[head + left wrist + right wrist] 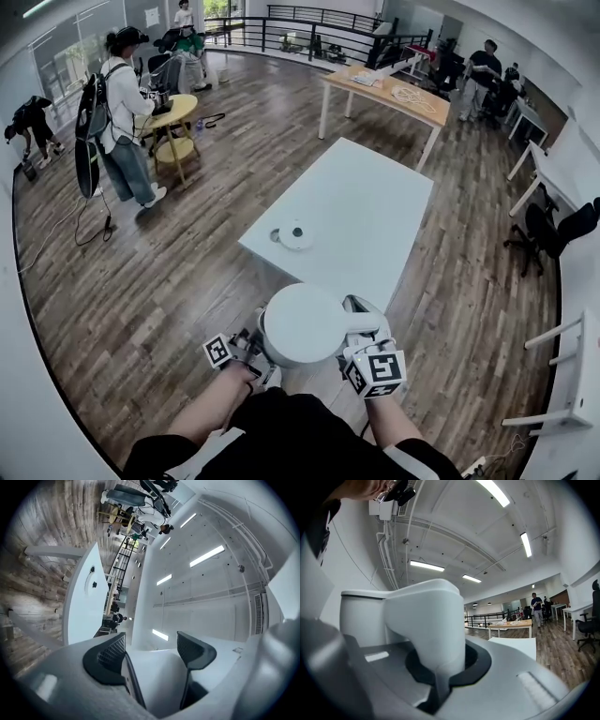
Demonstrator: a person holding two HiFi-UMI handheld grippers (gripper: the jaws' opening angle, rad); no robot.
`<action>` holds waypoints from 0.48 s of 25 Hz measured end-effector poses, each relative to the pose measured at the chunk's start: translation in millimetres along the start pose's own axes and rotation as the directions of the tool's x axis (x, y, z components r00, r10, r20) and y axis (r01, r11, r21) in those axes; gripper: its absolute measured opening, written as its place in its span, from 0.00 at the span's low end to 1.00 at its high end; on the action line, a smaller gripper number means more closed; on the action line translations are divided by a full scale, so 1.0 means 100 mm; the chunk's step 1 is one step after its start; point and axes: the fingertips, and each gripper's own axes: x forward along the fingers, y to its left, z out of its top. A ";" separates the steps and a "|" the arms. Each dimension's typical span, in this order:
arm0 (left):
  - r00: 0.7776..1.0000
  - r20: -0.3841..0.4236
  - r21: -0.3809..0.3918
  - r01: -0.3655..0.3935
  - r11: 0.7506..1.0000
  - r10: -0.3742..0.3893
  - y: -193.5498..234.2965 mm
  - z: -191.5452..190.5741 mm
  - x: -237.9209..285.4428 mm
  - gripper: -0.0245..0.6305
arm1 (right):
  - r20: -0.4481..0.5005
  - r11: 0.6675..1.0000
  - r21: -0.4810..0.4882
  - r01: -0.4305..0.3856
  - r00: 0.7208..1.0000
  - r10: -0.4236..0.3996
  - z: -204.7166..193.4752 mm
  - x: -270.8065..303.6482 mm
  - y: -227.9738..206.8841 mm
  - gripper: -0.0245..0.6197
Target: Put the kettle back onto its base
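Note:
In the head view I carry the white kettle (302,323) above the floor, just short of the near end of the white table (366,206). Its round base (295,234) sits near that end. My right gripper (364,330) is shut on the kettle's handle (426,620), which fills the jaws of that gripper (440,677), with the body (361,616) behind it. My left gripper (251,361) is at the kettle's lower left. In the left gripper view the white kettle (157,677) fills the gap of the left gripper (151,641). The base (90,581) shows on the table (77,616) beyond.
A person with a backpack (122,112) stands by a round yellow table (173,112) at the far left. A wooden table (384,94) stands beyond the white one. A black office chair (553,234) and white desks (562,375) line the right side. Wood floor surrounds the table.

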 end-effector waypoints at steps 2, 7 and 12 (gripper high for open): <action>1.000 -0.001 -0.007 -0.007 1.000 0.007 0.05 0.12 0.05 0.56 | -0.008 1.000 0.000 0.005 1.000 -0.005 0.00 0.14 -0.01 0.05; 1.000 -0.019 -0.019 -0.014 1.000 0.014 0.13 0.44 0.23 0.56 | -0.009 1.000 -0.001 0.019 1.000 -0.019 -0.01 0.49 0.00 0.05; 0.999 -0.040 -0.011 -0.012 1.000 0.012 0.18 0.76 0.42 0.56 | 0.005 0.999 -0.012 0.034 0.999 -0.034 0.02 0.84 0.01 0.05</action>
